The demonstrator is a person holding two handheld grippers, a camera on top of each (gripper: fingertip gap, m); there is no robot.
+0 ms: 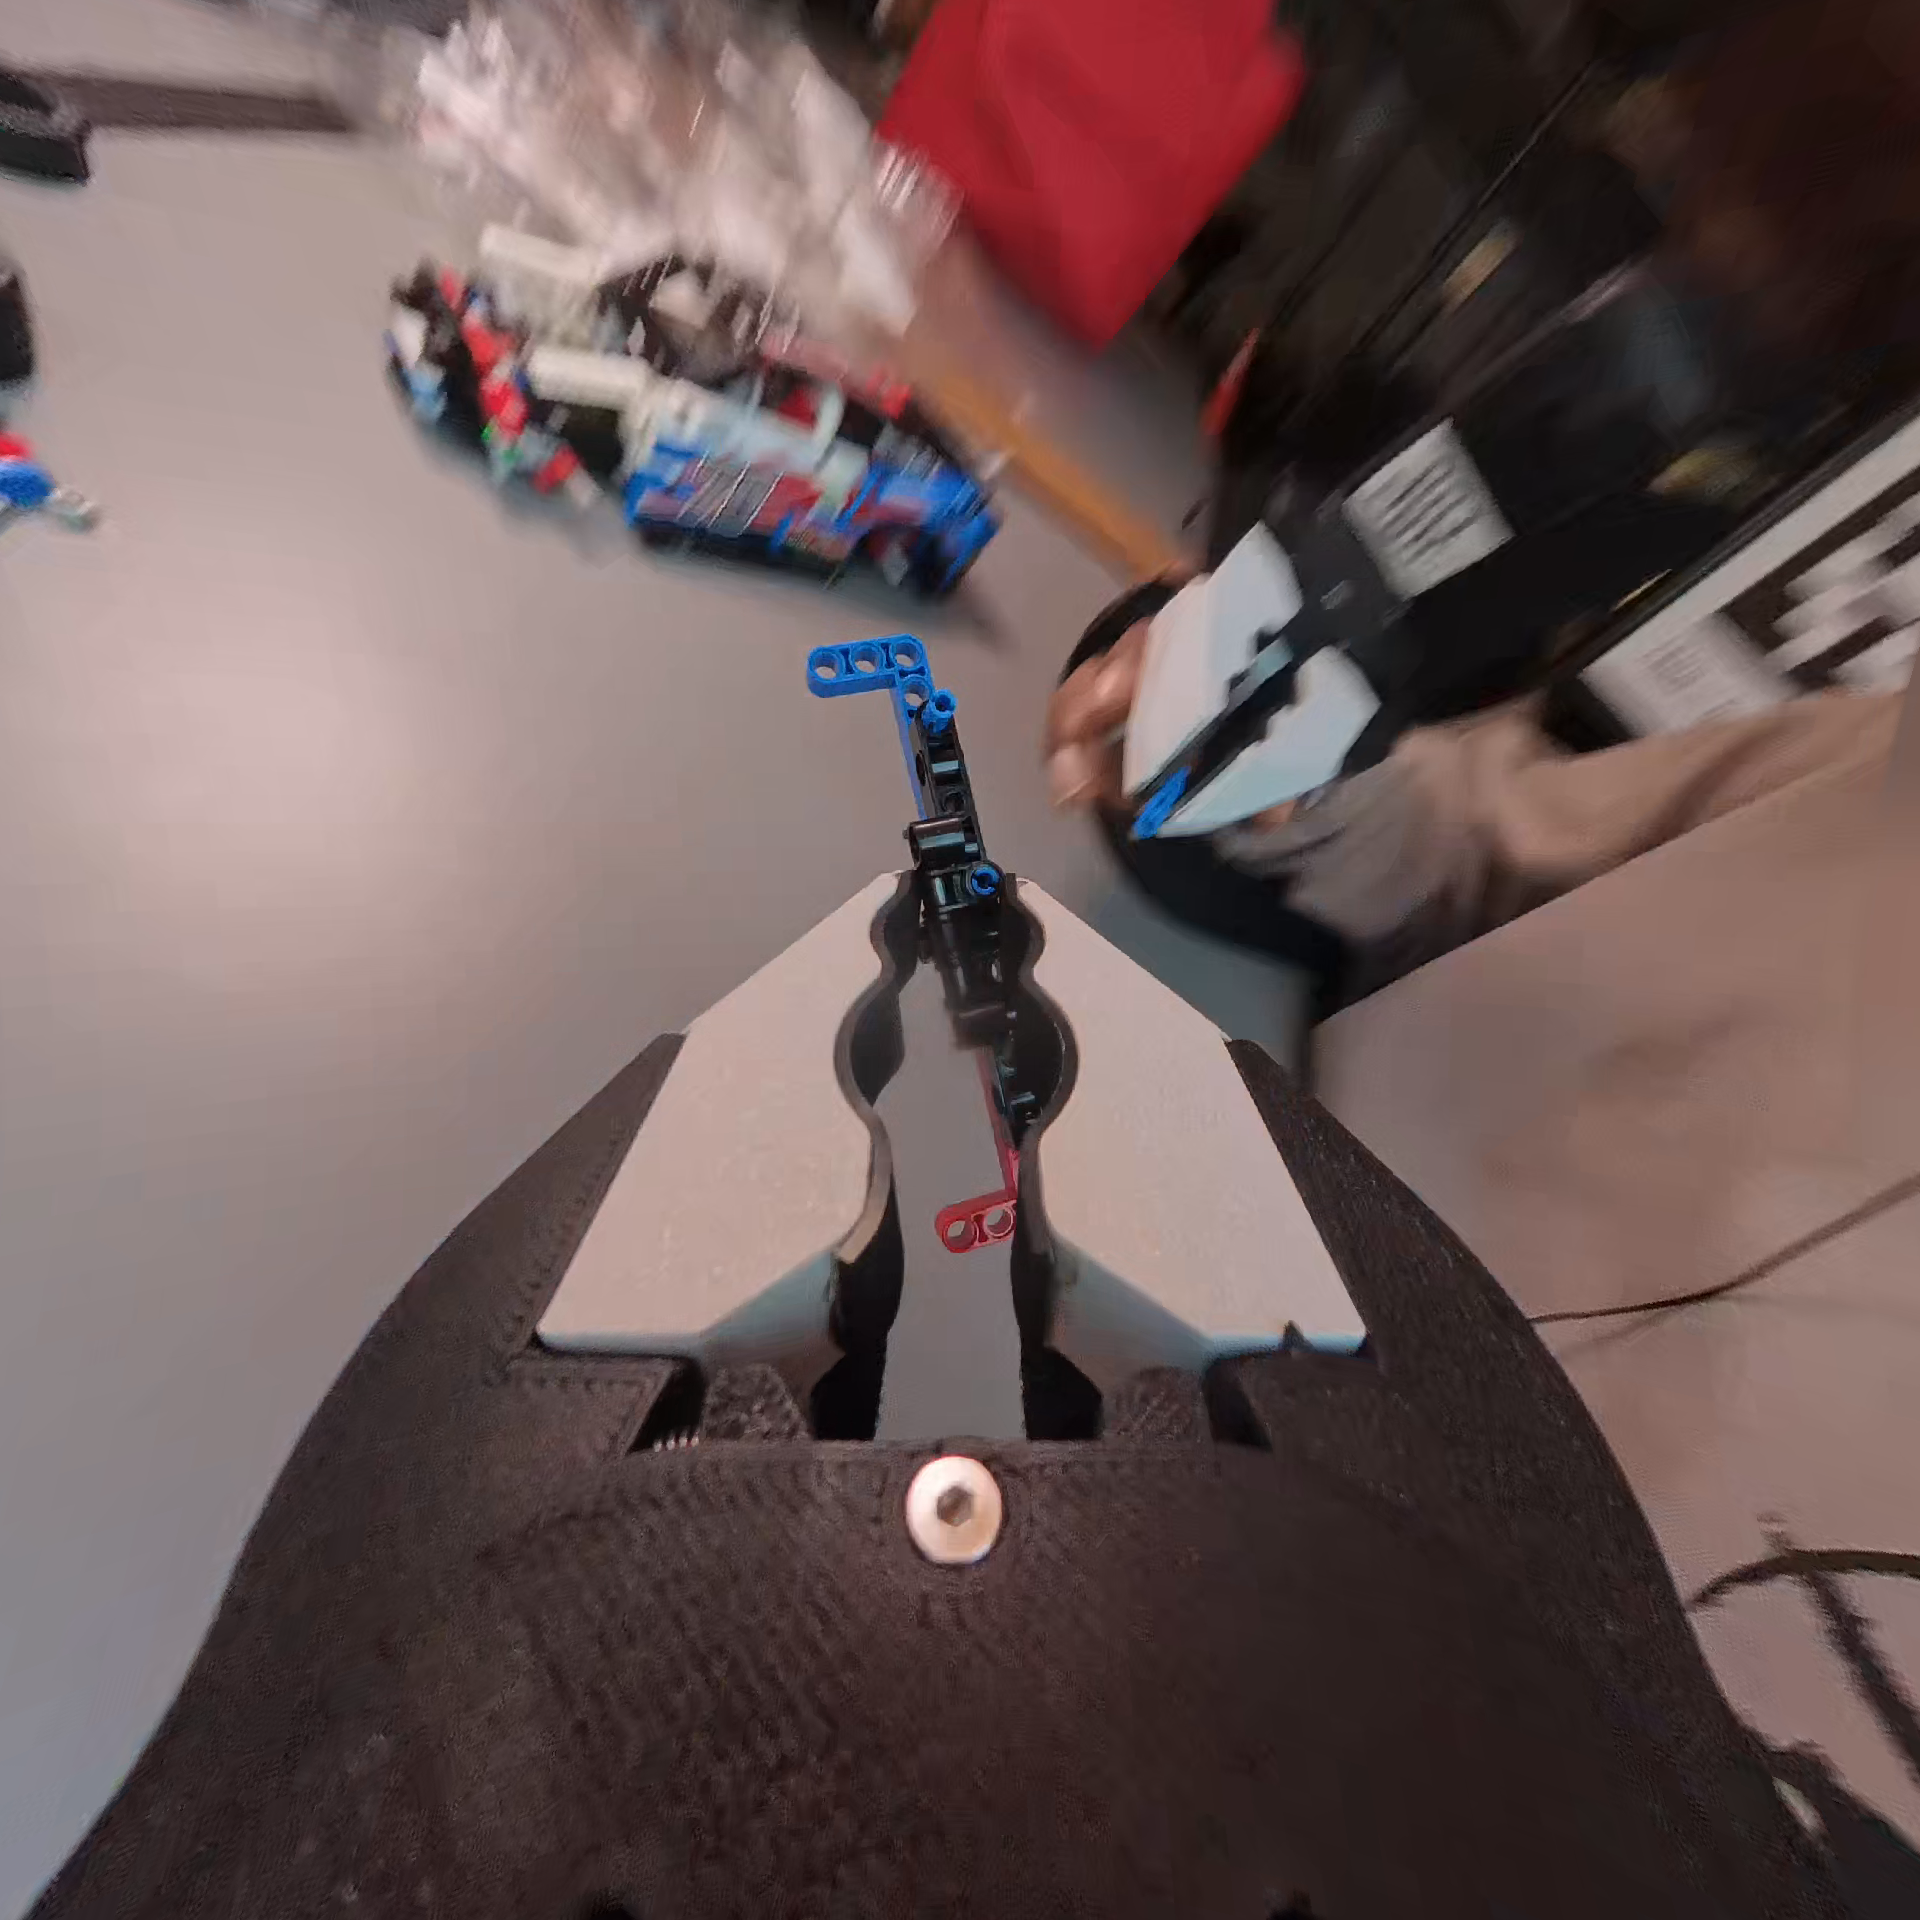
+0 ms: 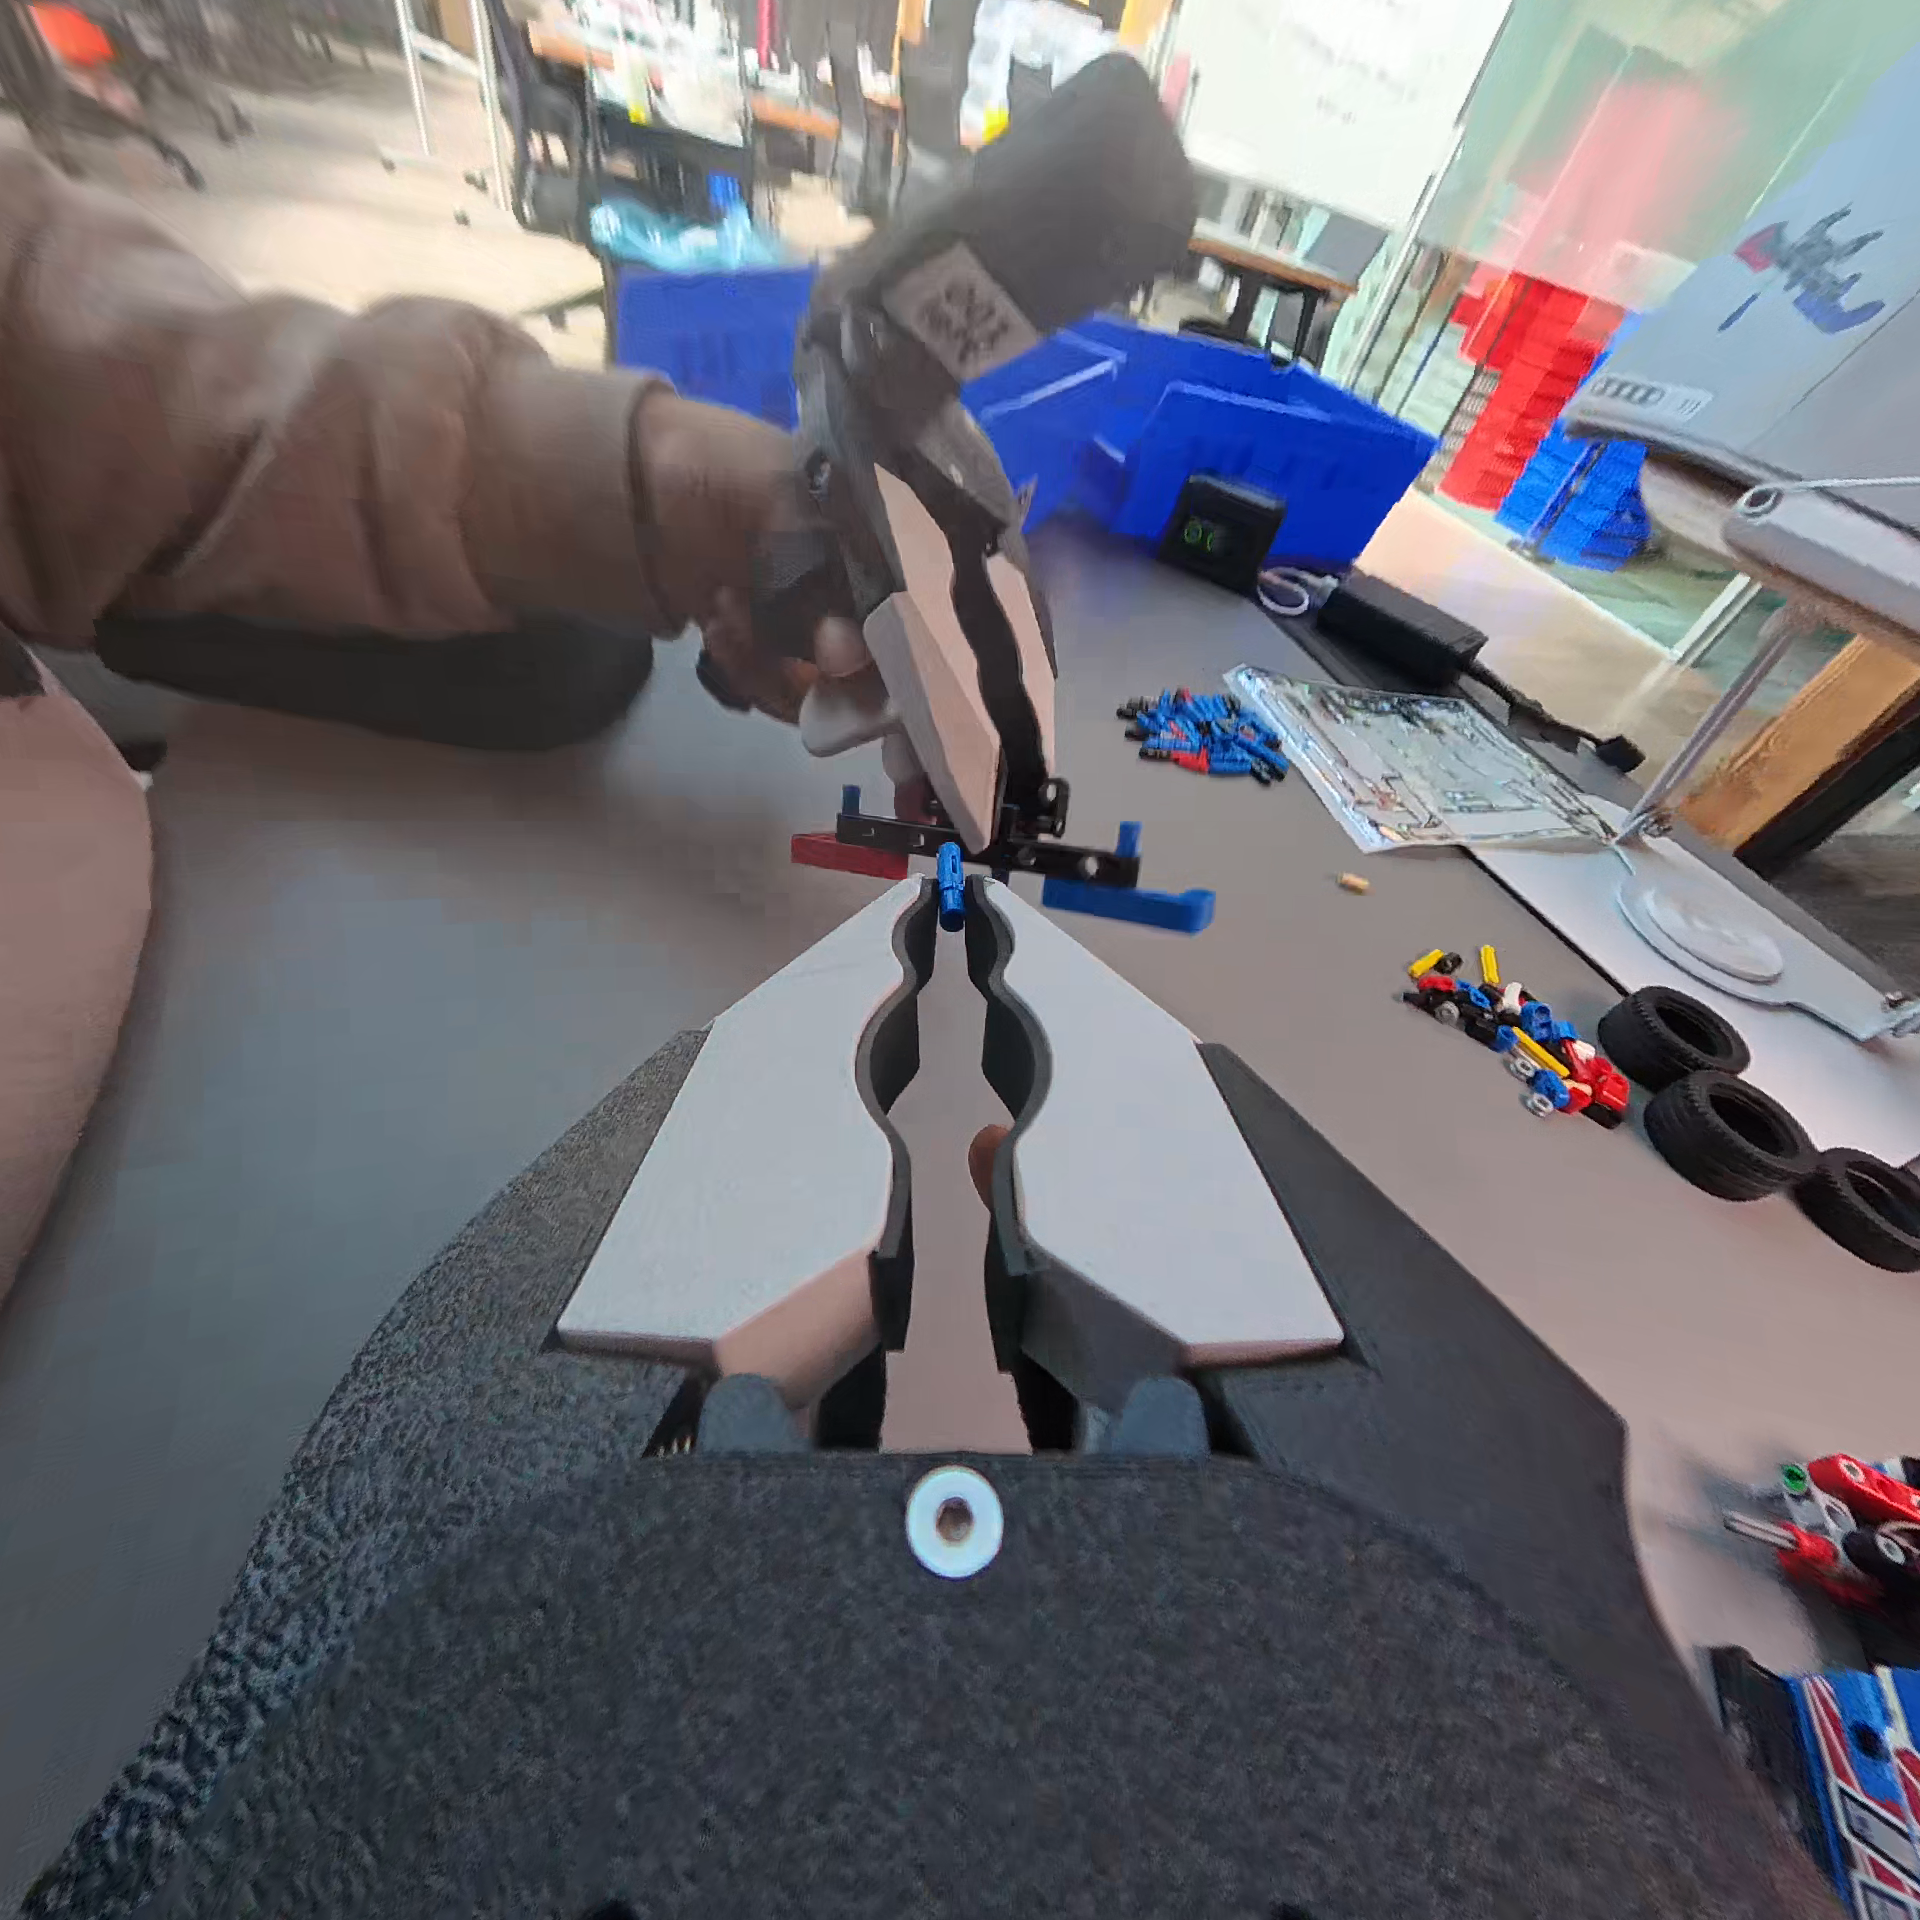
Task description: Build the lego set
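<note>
My left gripper (image 1: 956, 883) is shut on a small lego sub-assembly (image 1: 951, 821): a black beam with a blue L-shaped piece (image 1: 868, 670) at its far end and a red piece (image 1: 977, 1224) at its near end. My right gripper (image 2: 948, 883) is shut on a blue pin (image 2: 948, 885) and holds it just under that sub-assembly (image 2: 997, 854), which hangs from the left gripper (image 2: 961, 821) above the grey table. The right gripper also shows in the left wrist view (image 1: 1158, 810), with the blue pin (image 1: 1161, 805) at its tip. The partly built lego car (image 1: 707, 436) stands farther back, blurred.
An instruction booklet (image 2: 1403, 764), a heap of blue pins (image 2: 1205, 736), a mixed heap of small parts (image 2: 1512, 1029) and three black tyres (image 2: 1725, 1132) lie to the right. Blue bins (image 2: 1195, 436) and a black box (image 2: 1218, 535) stand at the table's far end. Clear bags (image 1: 644, 135) lie behind the car. Tip to tip, the grippers are about 5 cm apart. Both grippers' tips are roughly 25 cm from the partly built lego car (image 1: 707, 436).
</note>
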